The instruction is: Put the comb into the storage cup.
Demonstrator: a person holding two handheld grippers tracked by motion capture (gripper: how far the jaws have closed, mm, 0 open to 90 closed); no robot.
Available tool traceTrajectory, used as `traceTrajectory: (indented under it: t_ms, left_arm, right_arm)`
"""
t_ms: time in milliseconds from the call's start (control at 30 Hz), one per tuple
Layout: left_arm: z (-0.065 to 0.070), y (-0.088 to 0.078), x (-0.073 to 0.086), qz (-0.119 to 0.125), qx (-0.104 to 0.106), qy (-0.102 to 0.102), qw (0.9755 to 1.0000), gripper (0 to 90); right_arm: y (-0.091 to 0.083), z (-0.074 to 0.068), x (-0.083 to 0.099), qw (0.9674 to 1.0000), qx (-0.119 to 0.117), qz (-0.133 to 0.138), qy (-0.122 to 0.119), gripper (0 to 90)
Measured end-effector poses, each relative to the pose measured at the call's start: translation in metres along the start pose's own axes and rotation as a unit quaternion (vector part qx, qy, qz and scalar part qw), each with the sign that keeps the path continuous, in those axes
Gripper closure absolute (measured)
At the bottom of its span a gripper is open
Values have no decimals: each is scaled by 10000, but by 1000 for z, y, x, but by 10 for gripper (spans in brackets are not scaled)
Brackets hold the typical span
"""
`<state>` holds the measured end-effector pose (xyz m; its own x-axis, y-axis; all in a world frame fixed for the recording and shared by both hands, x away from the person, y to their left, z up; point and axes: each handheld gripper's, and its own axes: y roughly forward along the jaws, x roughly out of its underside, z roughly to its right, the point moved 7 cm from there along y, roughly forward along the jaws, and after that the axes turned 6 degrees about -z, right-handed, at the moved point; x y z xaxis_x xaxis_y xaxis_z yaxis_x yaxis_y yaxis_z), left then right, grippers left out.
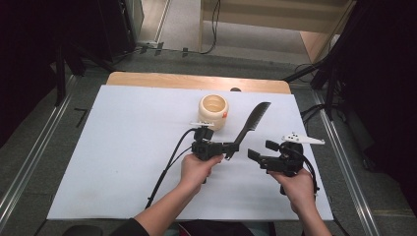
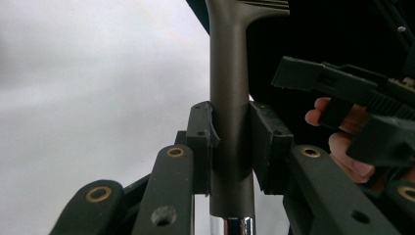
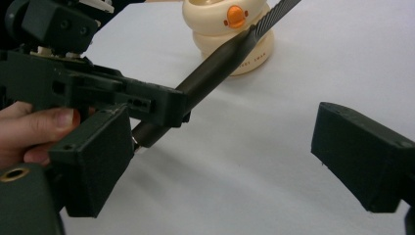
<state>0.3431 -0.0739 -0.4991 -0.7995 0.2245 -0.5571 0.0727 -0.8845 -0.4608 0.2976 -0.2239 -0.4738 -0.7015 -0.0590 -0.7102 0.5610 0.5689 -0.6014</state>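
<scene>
Holding a dark comb (image 1: 252, 123) by its handle, the left hand-held gripper (image 1: 231, 146) sat just below the middle of the high view, its jaws clamped on the handle while the toothed end slanted up toward the upper right, clear of the white bench (image 1: 123, 147). A cream duck-shaped cup (image 1: 213, 111) stood just left of the comb's upper half. Lower right of centre, the right hand-held gripper (image 1: 257, 150) hung with its jaws apart and nothing between them, aimed leftward at the comb.

Through the left gripper view, the comb's handle (image 2: 230, 98) rose upright at the centre, both pads pressed on it; the right hand-held gripper (image 2: 333, 81) showed at the right edge.

From the right gripper view, the right gripper's own black jaws stood wide at lower left and right, the comb (image 3: 215, 63) running from the left hand-held gripper (image 3: 171, 110) up toward the cup (image 3: 230, 34) at the top.

The step looked like carrying the comb to the cup; next, the toothed end would need tipping over the cup's opening, or a handover to the right gripper first.
</scene>
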Motion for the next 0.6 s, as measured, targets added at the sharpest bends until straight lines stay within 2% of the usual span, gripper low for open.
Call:
traceTrajectory:
  t_ms: [133,300,400,600]
  left_arm:
    - [0,1,0,79,-10,29,10000,729]
    - [-1,1,1,144,-33,56,9999,729]
    - [-2,1,0,216,-34,16,9998,729]
    - [-4,4,1,269,-18,-44,9996,729]
  right_arm:
    - [4,1,-6,10000,35,-9,71,145]
    - [8,4,-13,9996,92,-6,273,152]
    - [9,5,-16,9993,120,-34,357,179]
    - [13,7,-22,9990,286,-51,341,202]
